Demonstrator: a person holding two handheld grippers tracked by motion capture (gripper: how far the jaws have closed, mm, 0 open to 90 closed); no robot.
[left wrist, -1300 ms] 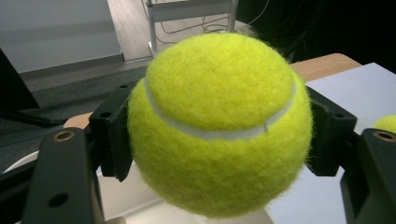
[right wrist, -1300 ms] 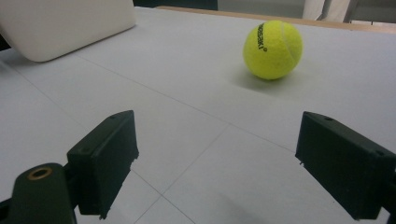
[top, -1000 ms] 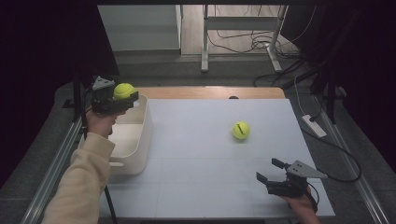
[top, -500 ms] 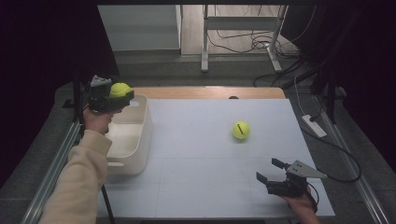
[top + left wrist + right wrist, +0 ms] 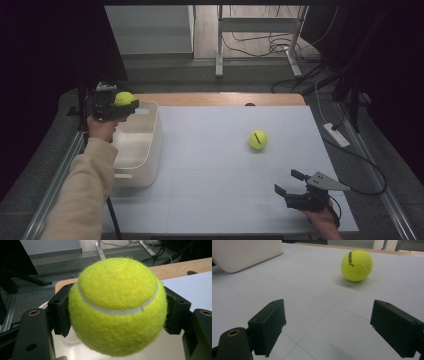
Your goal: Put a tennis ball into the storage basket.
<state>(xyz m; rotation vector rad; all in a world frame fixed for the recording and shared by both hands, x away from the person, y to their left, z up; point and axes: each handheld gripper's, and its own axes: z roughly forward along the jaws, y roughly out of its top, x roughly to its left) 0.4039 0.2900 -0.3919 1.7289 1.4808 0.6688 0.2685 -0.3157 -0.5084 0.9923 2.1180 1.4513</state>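
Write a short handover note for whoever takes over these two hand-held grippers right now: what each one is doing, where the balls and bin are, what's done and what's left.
Left tool: shut on a fuzzy yellow-green tennis ball, held above the far end of the white plastic bin at the table's left edge.
Right tool: open, nothing between its jaws, low over the white table top at the near right.
Second yellow-green tennis ball: on the table, right of centre, beyond the right tool.
Done: first ball picked up and carried to the bin.
Left: probably drop it in the bin, then fetch the second ball.
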